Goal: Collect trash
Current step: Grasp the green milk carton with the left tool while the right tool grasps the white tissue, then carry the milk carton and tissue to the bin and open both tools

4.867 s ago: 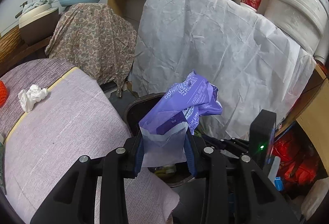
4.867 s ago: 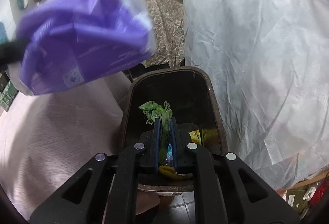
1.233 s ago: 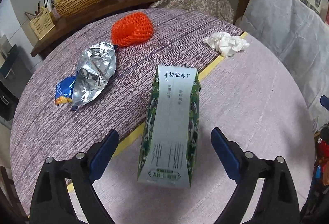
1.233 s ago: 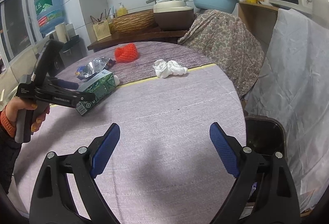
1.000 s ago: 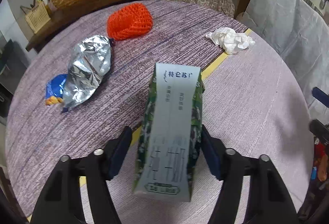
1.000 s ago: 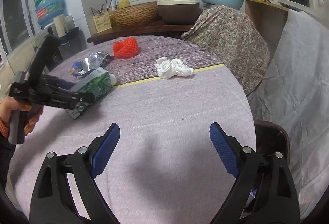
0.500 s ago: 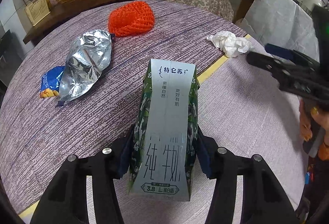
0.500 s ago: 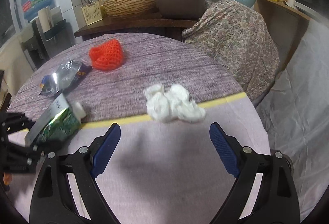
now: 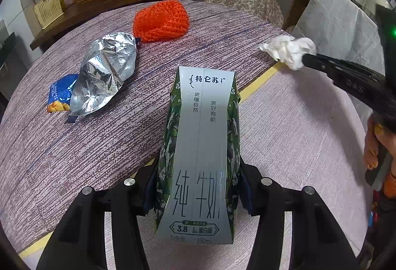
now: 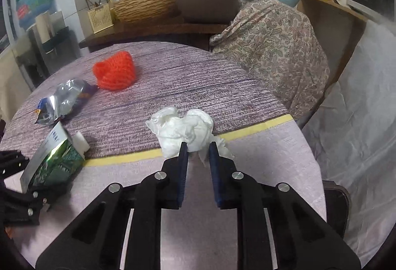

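A green and silver milk carton [image 9: 201, 146] lies lengthwise between the pads of my left gripper [image 9: 198, 185], which is shut on its sides just over the round table [image 9: 284, 134]. A crumpled white tissue [image 10: 183, 126] sits on the table's yellow stripe. My right gripper [image 10: 197, 148] is closing its jaws on the near edge of it, and the tissue is pinched between the fingertips. In the left wrist view the tissue [image 9: 289, 48] sits at the tip of the right gripper [image 9: 307, 59]. The carton [image 10: 53, 161] shows at the left in the right wrist view.
A silver foil snack bag [image 9: 104, 72] and an orange net pouch [image 9: 160, 21] lie on the far half of the table. A dark bin [image 10: 336, 200] stands past the table's right edge, beside white sheeting. A person's hand [image 9: 373, 143] holds the right gripper.
The right gripper swept across the table to the tissue and its wide-open jaws closed on it. The left jaws closed onto the carton's sides.
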Demonstrator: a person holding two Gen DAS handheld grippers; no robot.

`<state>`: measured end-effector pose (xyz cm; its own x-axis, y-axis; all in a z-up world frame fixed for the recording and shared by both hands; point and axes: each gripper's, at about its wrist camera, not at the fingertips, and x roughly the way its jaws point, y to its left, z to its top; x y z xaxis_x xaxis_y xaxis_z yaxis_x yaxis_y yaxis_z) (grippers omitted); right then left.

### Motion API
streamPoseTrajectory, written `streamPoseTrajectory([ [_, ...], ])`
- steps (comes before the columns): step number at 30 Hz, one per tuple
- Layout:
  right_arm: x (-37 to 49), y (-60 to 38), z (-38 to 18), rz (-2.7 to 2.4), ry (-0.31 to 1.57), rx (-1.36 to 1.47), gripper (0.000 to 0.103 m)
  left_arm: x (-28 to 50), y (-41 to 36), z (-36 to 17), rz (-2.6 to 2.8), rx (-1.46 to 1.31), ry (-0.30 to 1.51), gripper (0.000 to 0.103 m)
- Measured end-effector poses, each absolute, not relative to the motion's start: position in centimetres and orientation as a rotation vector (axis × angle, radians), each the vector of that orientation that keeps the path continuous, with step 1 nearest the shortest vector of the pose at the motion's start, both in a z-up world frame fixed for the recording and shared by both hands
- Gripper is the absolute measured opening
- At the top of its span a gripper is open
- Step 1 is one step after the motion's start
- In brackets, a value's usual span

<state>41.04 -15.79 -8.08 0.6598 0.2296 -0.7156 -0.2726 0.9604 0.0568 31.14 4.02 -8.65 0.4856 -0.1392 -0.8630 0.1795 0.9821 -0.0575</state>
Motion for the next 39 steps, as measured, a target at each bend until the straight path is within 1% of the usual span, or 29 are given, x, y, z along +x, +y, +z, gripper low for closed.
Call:
streamPoseTrajectory([
  [7,36.0,-16.9,-6.8,0.346,0.753,-0.068,0.018,29.5,3.7,-8.3,-0.194,0.023,1.03,0.051],
  [13,31.2,-17.6,-5.7,0.4,0.708,-0.056,0.018,27.1,2.5,-6.5,-0.216,0.031,0.971,0.051],
  [19,27.0,-19.9,-4.9,0.393,0.658,-0.011,0.018,24.3,0.0,-4.7,-0.273,0.04,0.909,0.051],
  [23,24.1,-21.5,-4.8,0.357,0.617,-0.035,0.018,22.8,-2.4,-4.3,-0.325,0.063,0.883,0.051],
  [33,19.3,-29.2,-5.3,0.254,0.585,0.083,0.018,21.5,-8.1,-3.8,-0.446,0.082,0.861,0.051],
  [39,18.8,-34.3,-6.4,0.142,0.588,0.146,0.018,21.1,-11.7,-3.4,-0.5,0.092,0.844,0.051],
])
